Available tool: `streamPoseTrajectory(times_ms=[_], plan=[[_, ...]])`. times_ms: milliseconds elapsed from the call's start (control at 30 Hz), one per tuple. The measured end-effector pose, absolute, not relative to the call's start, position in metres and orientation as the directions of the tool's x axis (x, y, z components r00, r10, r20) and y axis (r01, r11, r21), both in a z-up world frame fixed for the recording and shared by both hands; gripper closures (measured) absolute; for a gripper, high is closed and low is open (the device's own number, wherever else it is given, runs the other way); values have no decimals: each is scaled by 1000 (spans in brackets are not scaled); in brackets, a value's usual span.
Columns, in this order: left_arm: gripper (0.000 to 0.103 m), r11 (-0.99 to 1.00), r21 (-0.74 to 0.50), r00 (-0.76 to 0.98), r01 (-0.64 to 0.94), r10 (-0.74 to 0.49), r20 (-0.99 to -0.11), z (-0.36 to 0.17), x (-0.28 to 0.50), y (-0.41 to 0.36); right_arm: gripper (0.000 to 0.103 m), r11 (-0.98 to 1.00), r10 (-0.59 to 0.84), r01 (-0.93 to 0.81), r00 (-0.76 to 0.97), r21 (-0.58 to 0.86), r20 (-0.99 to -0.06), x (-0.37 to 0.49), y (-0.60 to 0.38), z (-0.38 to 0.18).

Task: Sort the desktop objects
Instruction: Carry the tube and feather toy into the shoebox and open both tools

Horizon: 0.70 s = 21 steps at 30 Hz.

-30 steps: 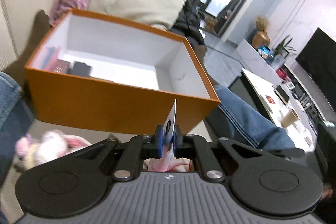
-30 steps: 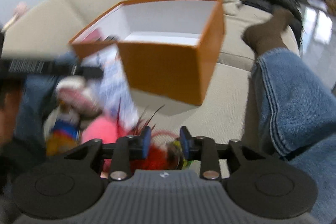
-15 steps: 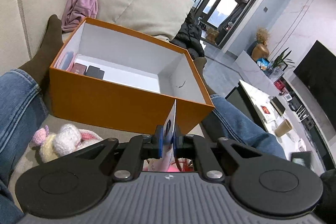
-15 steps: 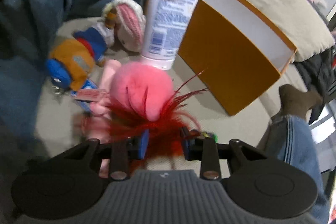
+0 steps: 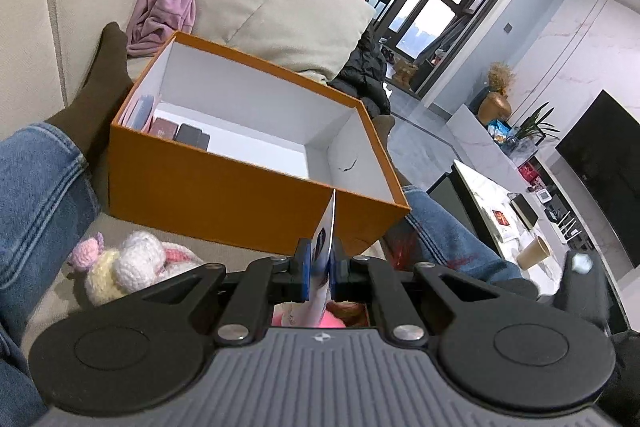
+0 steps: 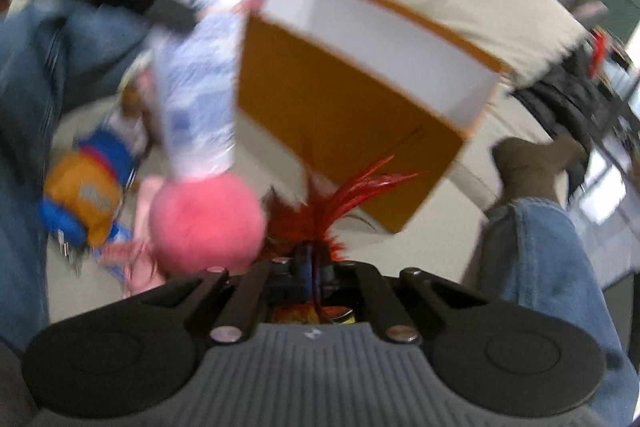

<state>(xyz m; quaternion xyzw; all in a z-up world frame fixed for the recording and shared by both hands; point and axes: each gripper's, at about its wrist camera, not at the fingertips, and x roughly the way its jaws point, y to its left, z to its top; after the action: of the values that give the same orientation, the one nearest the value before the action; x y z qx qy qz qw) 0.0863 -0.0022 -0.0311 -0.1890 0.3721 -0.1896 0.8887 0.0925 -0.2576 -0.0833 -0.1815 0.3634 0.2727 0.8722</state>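
An open orange box (image 5: pixel 224 187) with a white inside stands on the sofa between a person's legs; it holds a few small dark boxes (image 5: pixel 192 137) at its left end. My left gripper (image 5: pixel 320 259) is shut on the flat end of a white and blue tube (image 5: pixel 326 239), held just in front of the box's near wall. In the blurred right wrist view the tube (image 6: pixel 196 95) hangs beside the box (image 6: pixel 340 115). My right gripper (image 6: pixel 312 263) is shut on a red feather toy (image 6: pixel 352 187), lifted in front of the box.
A pink plush ball (image 6: pixel 204 223) and a blue and orange toy (image 6: pixel 88 195) lie on the sofa seat. A white knitted toy (image 5: pixel 128 267) lies left of the box. Jeans legs (image 5: pixel 36 187) flank the box. A beige cushion (image 5: pixel 272 3) lies behind it.
My right gripper has closed on the red feather toy and lifted it toward the box. My left gripper has pulled back a little with the tube, showing more of the box.
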Motion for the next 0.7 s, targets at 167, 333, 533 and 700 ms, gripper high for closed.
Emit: streamPoseTrajectory(times_ms=[167,333,533,700], plan=[[94,846,-492,669,204,-488,-561,-13,92,6,103,844,434,-533,606,64,-667,104,-283,-43],[94,848,-480,715,226,-479,-509,18,105,13,103,836,528,-508,643,206,-555,120,-289,-2],[94,851,-468,764,238,-462,-450,45,132,11,103,823,568,-469,695,320,-441,157,-285,23],[94,890,-400,778,218,-406,-480,37,163,-7,103,796,587,-405,696,450,-413,194,-279,10]])
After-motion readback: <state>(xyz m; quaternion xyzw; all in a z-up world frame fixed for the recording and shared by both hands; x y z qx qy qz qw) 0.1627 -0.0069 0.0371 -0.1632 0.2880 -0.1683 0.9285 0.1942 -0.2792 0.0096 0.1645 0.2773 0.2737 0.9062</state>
